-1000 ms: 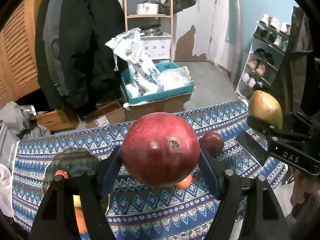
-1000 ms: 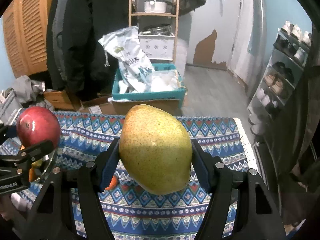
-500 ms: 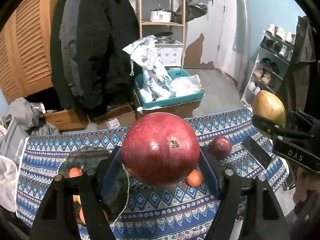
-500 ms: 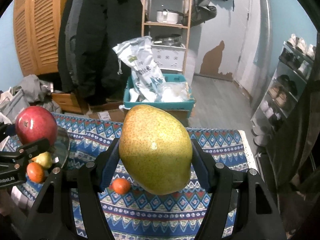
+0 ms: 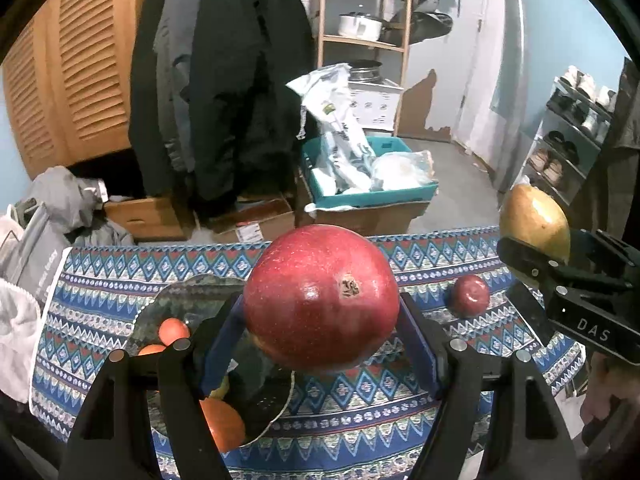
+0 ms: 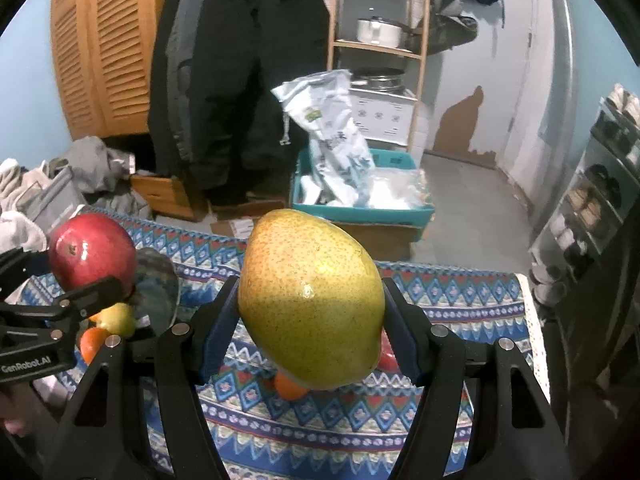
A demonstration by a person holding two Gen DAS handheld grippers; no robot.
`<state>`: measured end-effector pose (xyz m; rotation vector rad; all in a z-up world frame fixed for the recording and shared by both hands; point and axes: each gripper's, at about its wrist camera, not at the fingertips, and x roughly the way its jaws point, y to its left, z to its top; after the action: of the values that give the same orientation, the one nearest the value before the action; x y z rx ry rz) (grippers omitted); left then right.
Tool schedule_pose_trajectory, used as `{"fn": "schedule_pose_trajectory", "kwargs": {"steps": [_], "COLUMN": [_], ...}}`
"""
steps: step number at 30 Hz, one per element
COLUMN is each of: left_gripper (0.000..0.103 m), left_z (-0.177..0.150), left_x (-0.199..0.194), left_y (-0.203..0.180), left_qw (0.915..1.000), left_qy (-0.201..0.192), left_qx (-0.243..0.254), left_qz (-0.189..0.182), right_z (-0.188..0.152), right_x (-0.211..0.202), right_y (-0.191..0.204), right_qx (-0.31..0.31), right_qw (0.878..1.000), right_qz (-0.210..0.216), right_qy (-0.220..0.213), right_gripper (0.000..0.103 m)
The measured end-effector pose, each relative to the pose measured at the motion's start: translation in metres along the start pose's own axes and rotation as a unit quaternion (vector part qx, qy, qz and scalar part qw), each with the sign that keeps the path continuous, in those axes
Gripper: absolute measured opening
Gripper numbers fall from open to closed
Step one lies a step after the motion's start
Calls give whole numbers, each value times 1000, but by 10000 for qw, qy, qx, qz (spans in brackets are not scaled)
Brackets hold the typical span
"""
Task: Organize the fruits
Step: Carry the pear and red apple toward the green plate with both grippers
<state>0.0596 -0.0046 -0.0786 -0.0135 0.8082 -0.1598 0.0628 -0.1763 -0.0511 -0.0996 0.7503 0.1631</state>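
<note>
My left gripper (image 5: 322, 320) is shut on a big red pomegranate (image 5: 322, 296), held above the patterned tablecloth (image 5: 400, 396). Below it and to the left lies a dark glass plate (image 5: 188, 296) with several oranges (image 5: 173, 330) and a yellow fruit on it. My right gripper (image 6: 310, 320) is shut on a yellow-green pear (image 6: 310, 304). That pear (image 5: 534, 224) shows at the right edge of the left wrist view, and the pomegranate (image 6: 92, 254) at the left of the right wrist view. A small red apple (image 5: 470, 295) and a loose orange (image 6: 290, 388) lie on the cloth.
Beyond the table's far edge stand cardboard boxes, a teal crate (image 5: 372, 196) with plastic bags, hanging dark coats (image 5: 224, 92) and a wooden shelf (image 5: 360, 40). A shoe rack (image 5: 572, 140) stands at the right. Grey clothes (image 5: 60, 208) are piled at the left.
Both grippers have drifted sideways with their fruit still held. The plate and its oranges have come further into view under the left gripper, and the small apple has slid right in that view.
</note>
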Motion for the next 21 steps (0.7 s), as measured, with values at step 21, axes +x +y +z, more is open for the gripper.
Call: {"fn": "schedule_pose_trajectory", "kwargs": {"steps": [21], "left_gripper": [76], "left_z": [-19], "left_x": [31], "left_y": [78], "left_qw": [9963], "left_qy": [425], "left_qx": [-647], "left_qz": [362], "right_z": [14], "right_x": [46], "right_y": [73], "right_qx": [-373], "right_qw": [9970], "right_qz": [566], "right_qy": [365], "right_gripper": [68]}}
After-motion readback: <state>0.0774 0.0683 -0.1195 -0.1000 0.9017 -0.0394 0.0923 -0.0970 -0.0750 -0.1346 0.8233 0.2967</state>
